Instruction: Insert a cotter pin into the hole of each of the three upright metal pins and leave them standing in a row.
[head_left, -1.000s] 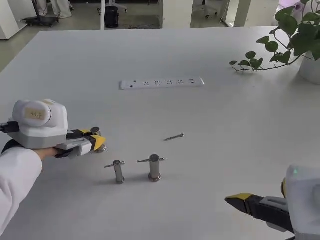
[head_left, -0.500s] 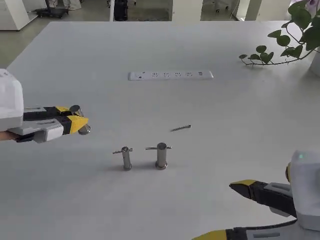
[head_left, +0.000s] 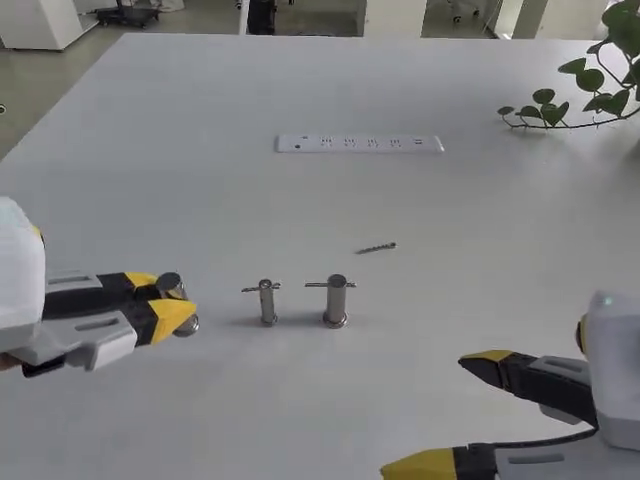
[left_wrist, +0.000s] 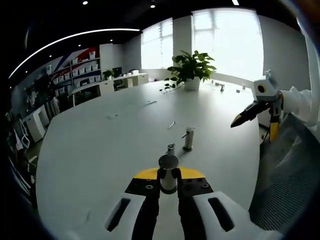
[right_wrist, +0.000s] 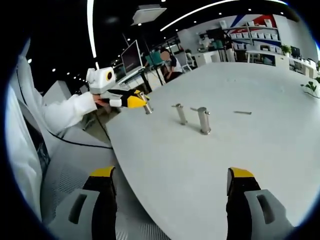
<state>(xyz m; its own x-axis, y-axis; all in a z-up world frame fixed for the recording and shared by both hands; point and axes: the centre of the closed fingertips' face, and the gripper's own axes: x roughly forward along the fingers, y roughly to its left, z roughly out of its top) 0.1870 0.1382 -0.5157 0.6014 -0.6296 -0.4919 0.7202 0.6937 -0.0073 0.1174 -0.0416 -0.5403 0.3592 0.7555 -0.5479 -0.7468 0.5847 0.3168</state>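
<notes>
Left gripper (head_left: 168, 302): shown at the left edge of the head view, jaws closed on the held metal pin (left_wrist: 168, 167). The pin is kept upright, its round head above the jaws.
Right gripper (right_wrist: 170, 177): jaws are spread wide with nothing between them. It is held low at the near right edge of the counter (head_left: 480, 200).
Standing pins: the narrow metal pin (head_left: 267, 302) and the thick metal pin (head_left: 335, 302) are set upright side by side at the middle front of the counter, near each other but apart. The fitted cotter pins (head_left: 314, 285) are passed crosswise through their tops.
Loose cotter pin (head_left: 377, 248): laid flat on the counter, beyond the thick metal pin and slightly to its right, apart from it.
Left gripper view: the held metal pin is lined up with both standing pins, the narrow one nearer. Its lower shank is hidden by the jaws.
Right gripper view: the left gripper is seen side-on, carried on a white sleeve (right_wrist: 75, 112). The held metal pin is placed at the counter's edge, left of the narrow metal pin. Contact between its foot and the counter cannot be determined.
Head view surroundings: a power strip (head_left: 360, 144) is laid well behind the pins. Trailing plant leaves (head_left: 585, 85) are seen at the far right corner.
</notes>
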